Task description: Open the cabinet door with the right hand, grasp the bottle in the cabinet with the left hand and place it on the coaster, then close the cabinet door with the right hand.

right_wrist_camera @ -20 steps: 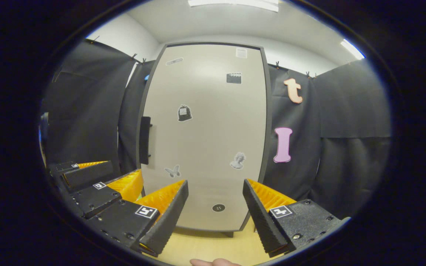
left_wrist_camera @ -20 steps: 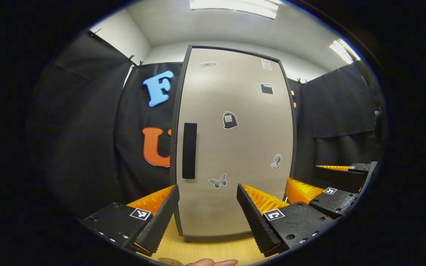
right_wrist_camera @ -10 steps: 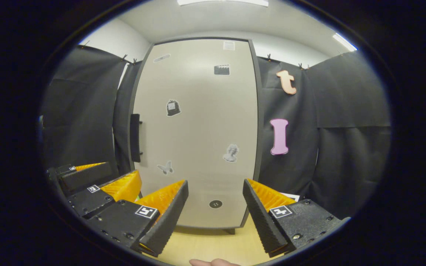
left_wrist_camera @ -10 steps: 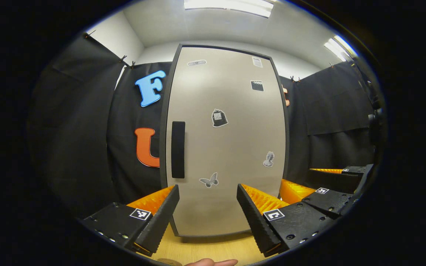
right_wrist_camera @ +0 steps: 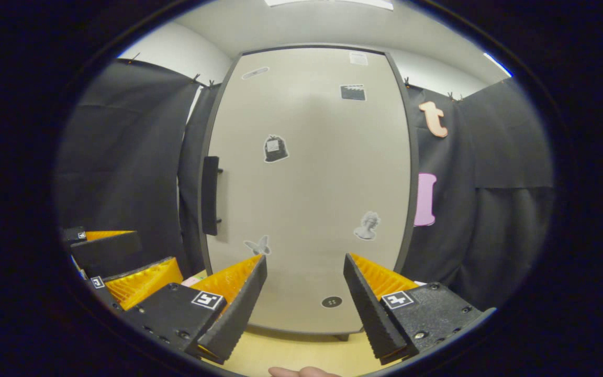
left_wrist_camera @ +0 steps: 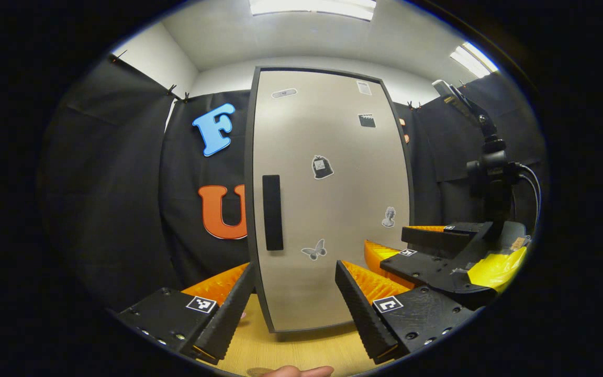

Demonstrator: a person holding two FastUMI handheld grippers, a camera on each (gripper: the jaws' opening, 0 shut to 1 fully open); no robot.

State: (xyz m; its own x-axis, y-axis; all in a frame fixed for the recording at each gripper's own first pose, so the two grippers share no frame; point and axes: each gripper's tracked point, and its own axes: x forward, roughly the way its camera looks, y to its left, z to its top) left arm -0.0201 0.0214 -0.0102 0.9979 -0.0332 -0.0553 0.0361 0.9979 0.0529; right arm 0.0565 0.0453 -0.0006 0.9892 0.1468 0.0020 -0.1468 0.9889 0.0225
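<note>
The cabinet door [left_wrist_camera: 333,199] is a tall beige panel in a dark frame, standing closed on the wooden table [left_wrist_camera: 301,343]. Its black vertical handle [left_wrist_camera: 272,212] is on the left edge. My left gripper [left_wrist_camera: 293,285] is open, a short way in front of the door's lower part, holding nothing. In the right gripper view the same door [right_wrist_camera: 306,173] looms close, with the handle [right_wrist_camera: 210,195] up and to the left of my right gripper [right_wrist_camera: 304,277], which is open and empty. The closed door hides the cabinet's inside.
The right gripper [left_wrist_camera: 385,240] reaches past my left one on the right, with a black camera mount [left_wrist_camera: 490,167] on top. The left gripper [right_wrist_camera: 149,254] sits low at the left. A small pale flat thing [right_wrist_camera: 191,281] lies by the cabinet's base. Black cloth walls flank the cabinet.
The right gripper has moved closer to the door, which now looks larger in its view, and it reaches farther ahead in the left gripper view. The door stays closed.
</note>
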